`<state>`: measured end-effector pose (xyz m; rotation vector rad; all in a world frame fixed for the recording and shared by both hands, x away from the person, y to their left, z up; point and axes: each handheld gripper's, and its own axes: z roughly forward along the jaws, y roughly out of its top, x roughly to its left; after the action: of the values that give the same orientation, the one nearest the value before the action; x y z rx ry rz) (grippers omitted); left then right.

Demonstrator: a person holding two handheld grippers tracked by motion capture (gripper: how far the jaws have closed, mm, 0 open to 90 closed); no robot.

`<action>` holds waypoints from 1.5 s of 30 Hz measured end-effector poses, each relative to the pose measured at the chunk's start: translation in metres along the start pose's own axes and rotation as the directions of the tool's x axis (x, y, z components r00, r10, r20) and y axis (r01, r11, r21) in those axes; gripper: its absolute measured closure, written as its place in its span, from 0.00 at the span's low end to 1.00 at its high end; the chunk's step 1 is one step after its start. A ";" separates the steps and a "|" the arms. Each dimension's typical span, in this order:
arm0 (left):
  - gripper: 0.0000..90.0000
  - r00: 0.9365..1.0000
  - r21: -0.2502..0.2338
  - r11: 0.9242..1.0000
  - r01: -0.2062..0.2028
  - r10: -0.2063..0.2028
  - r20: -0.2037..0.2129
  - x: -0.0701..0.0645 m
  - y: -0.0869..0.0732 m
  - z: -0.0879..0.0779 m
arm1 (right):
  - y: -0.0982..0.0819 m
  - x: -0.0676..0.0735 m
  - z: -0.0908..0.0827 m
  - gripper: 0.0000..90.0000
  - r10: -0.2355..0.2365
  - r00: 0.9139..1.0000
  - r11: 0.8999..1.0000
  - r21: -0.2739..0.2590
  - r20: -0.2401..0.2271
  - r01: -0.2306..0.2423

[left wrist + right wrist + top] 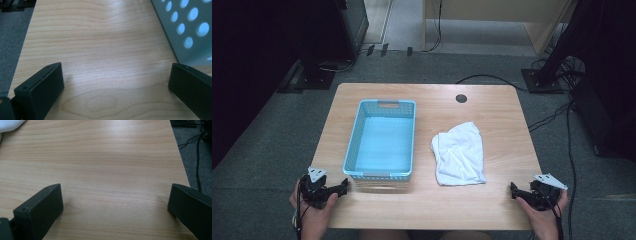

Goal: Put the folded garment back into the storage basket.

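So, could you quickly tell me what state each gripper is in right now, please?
Left gripper: open, nothing between its fingers, bare table beneath, beside the blue basket.
Right gripper: open, holding nothing, near the white cloth.

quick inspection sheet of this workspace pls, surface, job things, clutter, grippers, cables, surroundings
surface: light wooden table, with a dark round hole near its far edge
job's things: white cloth crumpled, right of the empty blue basket
clutter: nothing seen
grippers: left gripper and right gripper at the near edge, jaws open, nothing held
cables: black cables on the floor at right
surroundings: grey carpet, dark stands, pale wooden furniture behind
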<state>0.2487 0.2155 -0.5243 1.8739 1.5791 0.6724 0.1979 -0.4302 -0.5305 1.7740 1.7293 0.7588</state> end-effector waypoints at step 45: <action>0.00 1.000 0.001 1.000 0.000 0.000 0.000 -0.001 -0.001 -0.001 | 0.028 0.027 -0.020 0.02 0.013 1.000 0.997 -0.080 -0.020 -0.014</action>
<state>0.2476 0.2150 -0.5243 1.8740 1.5800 0.6723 0.2032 -0.4043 -0.4957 1.7315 1.6773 0.8422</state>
